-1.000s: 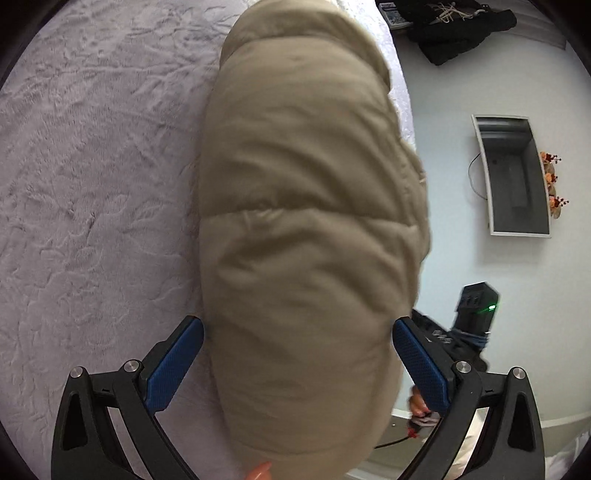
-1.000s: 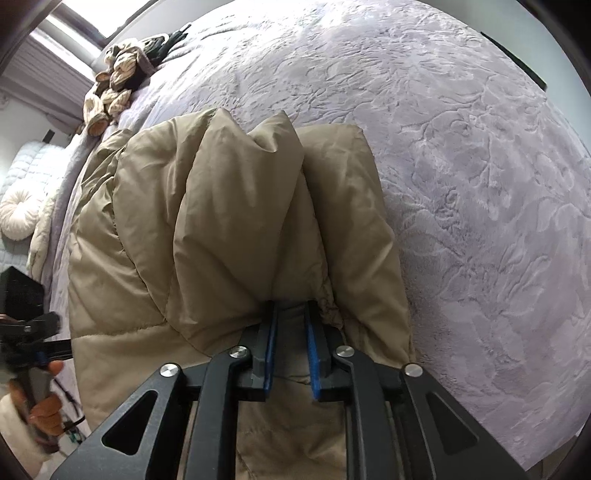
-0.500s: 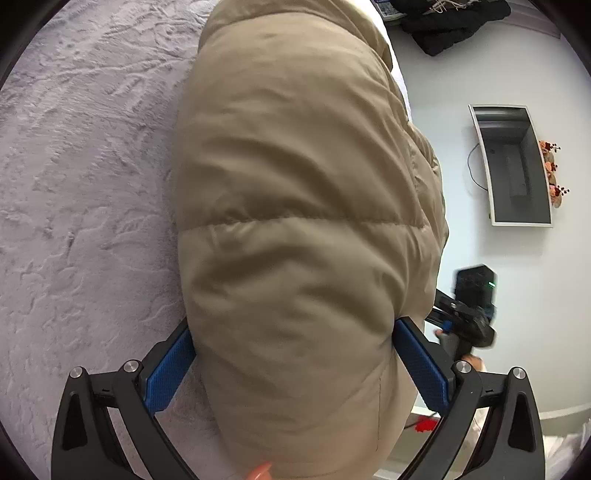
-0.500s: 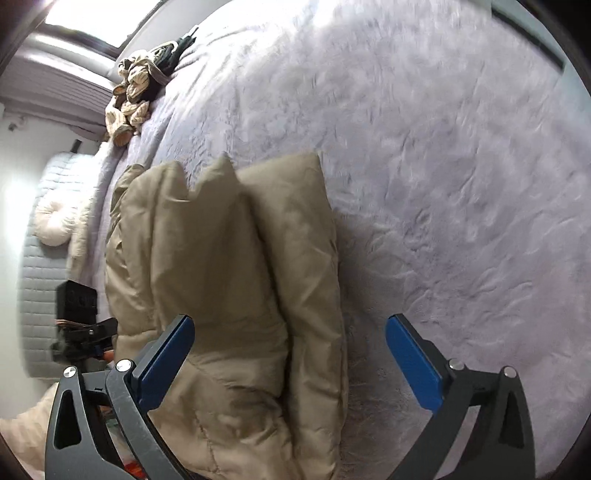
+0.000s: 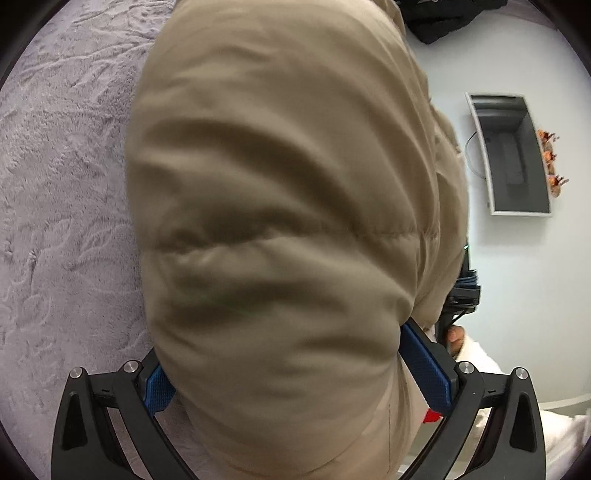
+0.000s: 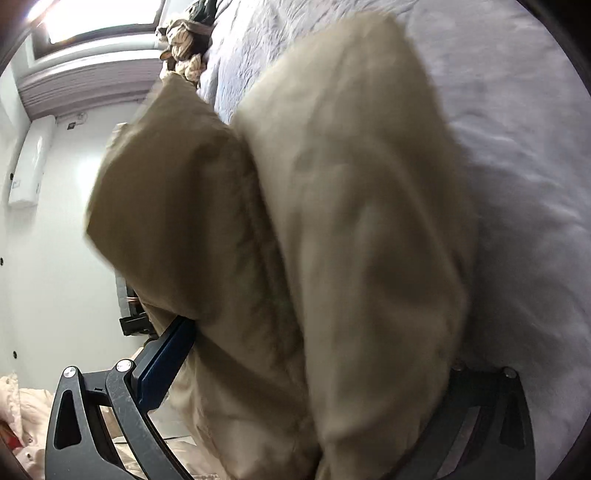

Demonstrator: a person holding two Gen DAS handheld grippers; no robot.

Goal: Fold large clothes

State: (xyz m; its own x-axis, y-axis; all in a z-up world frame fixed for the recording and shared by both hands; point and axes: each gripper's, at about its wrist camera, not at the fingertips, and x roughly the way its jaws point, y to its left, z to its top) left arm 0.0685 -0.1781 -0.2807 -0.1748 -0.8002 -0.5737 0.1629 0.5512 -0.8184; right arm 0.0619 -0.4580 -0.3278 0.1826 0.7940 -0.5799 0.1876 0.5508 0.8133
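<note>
Since release by the right gripper, the jacket is straddled by both wide-spread grippers, left gripper included.

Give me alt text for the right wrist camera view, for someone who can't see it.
A bulky folded tan puffer jacket fills the frame, bulging between the wide-open jaws of the right claw; only its blue left pad shows. Behind lies a pale lavender bedspread, with a bright window upper left.

The folded tan jacket blocked the bed's right edge; bedspread toward its left edge lay open.
</note>
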